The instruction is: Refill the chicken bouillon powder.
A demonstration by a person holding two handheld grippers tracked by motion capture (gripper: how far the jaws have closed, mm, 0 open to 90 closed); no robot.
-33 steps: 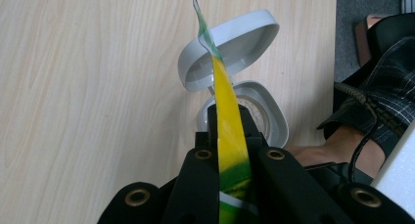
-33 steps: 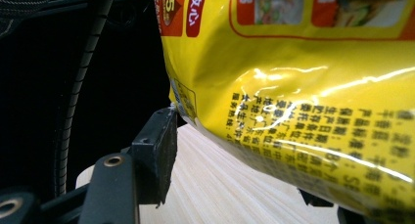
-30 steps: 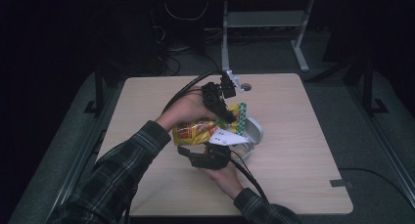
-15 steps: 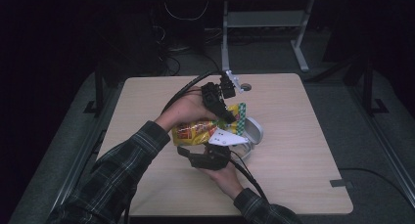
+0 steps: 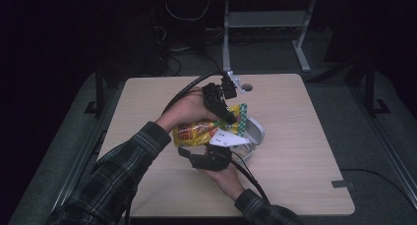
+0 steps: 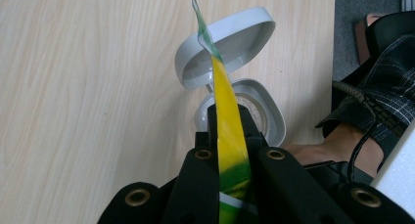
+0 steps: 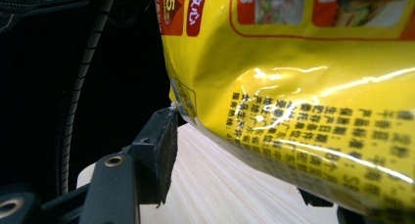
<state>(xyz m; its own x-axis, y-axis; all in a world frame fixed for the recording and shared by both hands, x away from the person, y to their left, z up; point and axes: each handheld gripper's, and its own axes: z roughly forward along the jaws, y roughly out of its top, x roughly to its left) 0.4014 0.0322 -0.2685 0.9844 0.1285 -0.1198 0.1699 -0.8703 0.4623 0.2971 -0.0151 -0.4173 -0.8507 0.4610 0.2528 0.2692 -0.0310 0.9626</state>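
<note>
A yellow snack bag [image 5: 194, 131] hangs crosswise over the table, held at both ends. My left gripper [image 5: 231, 119] is shut on the bag's green and yellow end. In the left gripper view that end [image 6: 225, 87] runs edge-on between the closed jaws [image 6: 229, 116] toward a white container [image 6: 269, 121], whose flip lid [image 6: 230, 43] stands open. My right gripper [image 5: 187, 152] sits below the bag's other end. In the right gripper view the bag [image 7: 293, 77] lies between the jaws [image 7: 240, 175]. One pad [image 7: 164, 145] touches its corner; the other jaw is mostly hidden behind it.
The white container [image 5: 253, 131] stands mid-table just right of the bag. The light wooden table [image 5: 305, 151] has bare wood around it, with a small round hole [image 5: 247, 87] at the far edge. Cables trail from both grippers. Dark floor and a metal frame lie beyond.
</note>
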